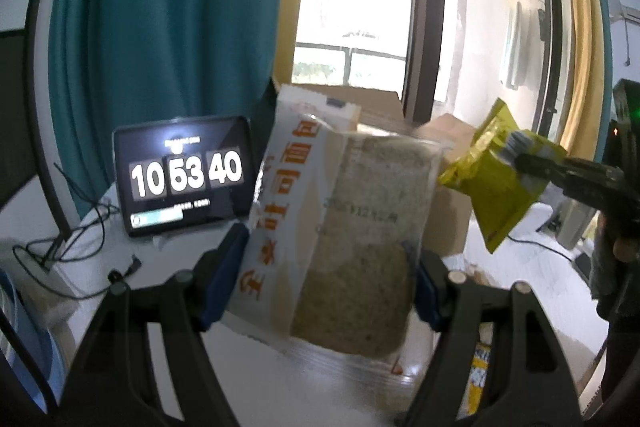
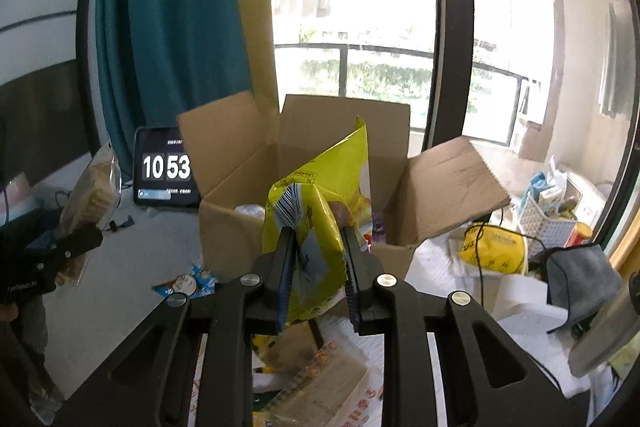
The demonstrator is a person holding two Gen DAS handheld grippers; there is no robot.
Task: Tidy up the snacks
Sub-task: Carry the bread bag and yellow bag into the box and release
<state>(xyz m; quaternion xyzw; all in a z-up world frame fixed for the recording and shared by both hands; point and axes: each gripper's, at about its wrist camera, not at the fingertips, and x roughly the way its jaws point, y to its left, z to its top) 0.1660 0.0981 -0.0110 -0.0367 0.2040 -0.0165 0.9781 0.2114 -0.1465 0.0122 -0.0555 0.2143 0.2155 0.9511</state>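
Snacks in both claws, both lifted off the table. Left wrist view: left gripper [image 1: 324, 287] clamped on bread bag [image 1: 340, 223], clear pack with white panel and orange print, blue pads pressing its two sides, bag upright and slightly tilted. Tablet clock [image 1: 186, 175] stands behind on white table [image 1: 100, 311], cables beside it. Right gripper [image 1: 516, 159] enters from the right edge, pinching yellow snack bag [image 1: 486, 179] in the air, near the bread bag but apart.

Right wrist view: right gripper [image 2: 318, 255] clenched on yellow snack bag [image 2: 320, 211], bag crumpled between pads, held in front of open cardboard box [image 2: 328, 167]; flaps up, some packs inside. More snack packs [image 2: 320, 383] lie on the table below. Left gripper [image 2: 76, 243] at left edge with bread bag [image 2: 94, 195]. White basket [image 2: 544, 215] at right.
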